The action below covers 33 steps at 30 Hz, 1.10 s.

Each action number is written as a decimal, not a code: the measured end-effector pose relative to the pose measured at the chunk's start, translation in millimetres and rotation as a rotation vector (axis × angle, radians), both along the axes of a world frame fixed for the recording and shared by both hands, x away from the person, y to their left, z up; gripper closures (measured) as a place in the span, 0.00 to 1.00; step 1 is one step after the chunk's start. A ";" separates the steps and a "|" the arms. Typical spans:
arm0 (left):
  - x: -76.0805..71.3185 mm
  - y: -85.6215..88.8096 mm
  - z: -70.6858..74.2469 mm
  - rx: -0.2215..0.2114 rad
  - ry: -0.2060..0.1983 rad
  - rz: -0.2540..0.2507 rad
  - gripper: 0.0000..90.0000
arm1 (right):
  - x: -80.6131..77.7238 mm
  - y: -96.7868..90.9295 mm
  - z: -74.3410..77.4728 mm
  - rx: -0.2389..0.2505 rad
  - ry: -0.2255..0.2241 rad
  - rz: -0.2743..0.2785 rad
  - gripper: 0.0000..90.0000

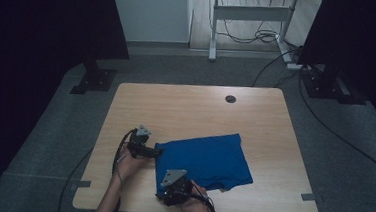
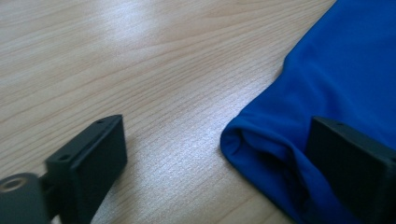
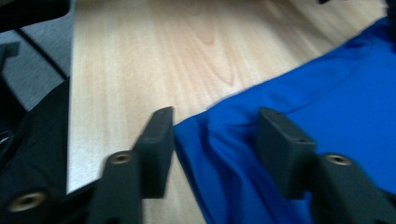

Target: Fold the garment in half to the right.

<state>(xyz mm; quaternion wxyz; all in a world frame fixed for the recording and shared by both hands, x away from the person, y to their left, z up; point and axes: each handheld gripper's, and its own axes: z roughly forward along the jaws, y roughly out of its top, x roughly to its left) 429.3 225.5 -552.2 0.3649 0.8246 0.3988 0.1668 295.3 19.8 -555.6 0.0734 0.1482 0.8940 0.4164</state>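
High view: a folded blue cloth (image 1: 205, 160) lies on the near half of the table (image 1: 196, 106), with the left gripper (image 1: 158, 152) at its left edge and the right gripper (image 1: 169, 191) at its near-left corner. Left gripper view: the jaws stand spread wide, one over bare wood and one against the cloth's rolled edge (image 2: 261, 140), holding nothing; if they shut from here they would likely catch only the top layer, and the fold would pull apart. Right gripper view: the jaws are half spread and straddle the cloth corner (image 3: 215, 135) without yet pinching it; a shallow bite there could slip off on lifting.
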 end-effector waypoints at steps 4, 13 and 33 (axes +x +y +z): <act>-5.2 0.0 1.2 -0.032 -0.020 -0.065 0.32 | 1.3 -3.2 -1.0 0.017 -0.008 -0.047 0.80; -7.5 -2.5 0.8 -0.123 0.035 -0.123 0.88 | 3.3 -3.6 0.0 0.023 0.023 -0.092 0.90; -11.3 -12.2 13.5 -0.102 0.020 -0.102 0.91 | 5.1 -12.6 8.7 0.056 0.037 -0.090 0.92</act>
